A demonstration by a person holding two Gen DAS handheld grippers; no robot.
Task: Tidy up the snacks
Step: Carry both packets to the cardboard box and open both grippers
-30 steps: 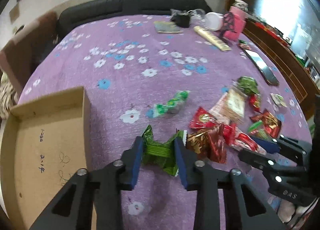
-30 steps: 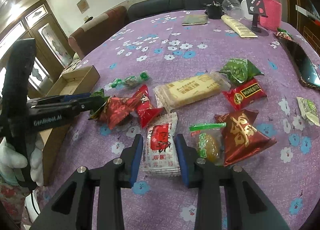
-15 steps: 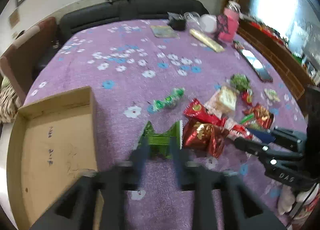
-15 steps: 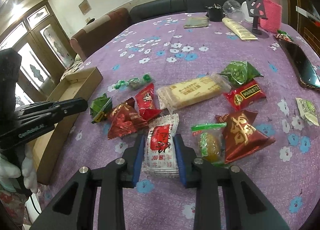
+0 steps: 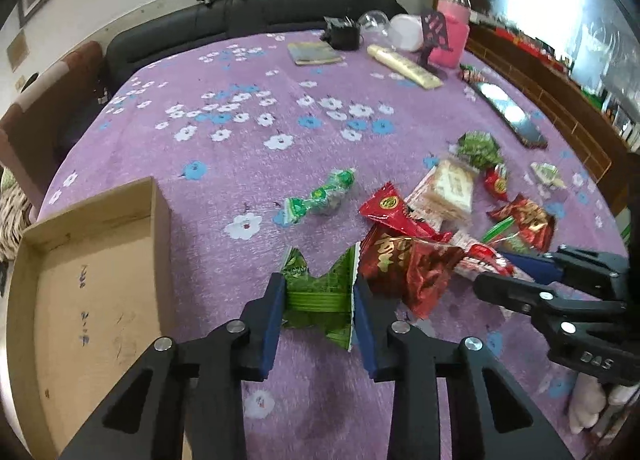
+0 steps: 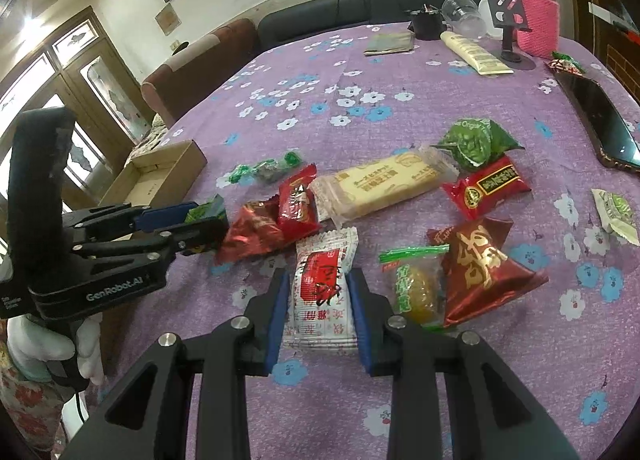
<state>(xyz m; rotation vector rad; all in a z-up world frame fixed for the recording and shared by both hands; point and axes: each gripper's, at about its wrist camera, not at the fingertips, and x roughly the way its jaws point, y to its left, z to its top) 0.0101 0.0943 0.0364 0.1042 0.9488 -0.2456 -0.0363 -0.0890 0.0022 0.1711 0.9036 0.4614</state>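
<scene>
My left gripper (image 5: pixel 318 292) is shut on a green snack packet (image 5: pixel 320 292), crumpled between its blue pads, just above the purple flowered tablecloth (image 5: pixel 248 120). An open cardboard box (image 5: pixel 80 292) lies to its left. My right gripper (image 6: pixel 320 292) is shut on a white and red snack packet (image 6: pixel 324 280) that lies on the cloth. Around it lie red packets (image 6: pixel 484 264), a long biscuit pack (image 6: pixel 384 184), a green bag (image 6: pixel 472 140) and a green-wrapped candy (image 6: pixel 264 170). The left gripper also shows in the right wrist view (image 6: pixel 200 216).
A phone (image 6: pixel 600 116) lies at the right edge of the table. At the far end stand a pink bottle (image 6: pixel 536 8), a phone stand (image 6: pixel 506 16), a cream tube (image 6: pixel 476 52), a clear cup (image 6: pixel 462 10) and a booklet (image 6: pixel 390 42). A dark sofa (image 5: pixel 248 20) is behind.
My left gripper pulled back and lifted with the green packet, with blur midway. My right gripper closed in a little on the white and red packet and stayed in place.
</scene>
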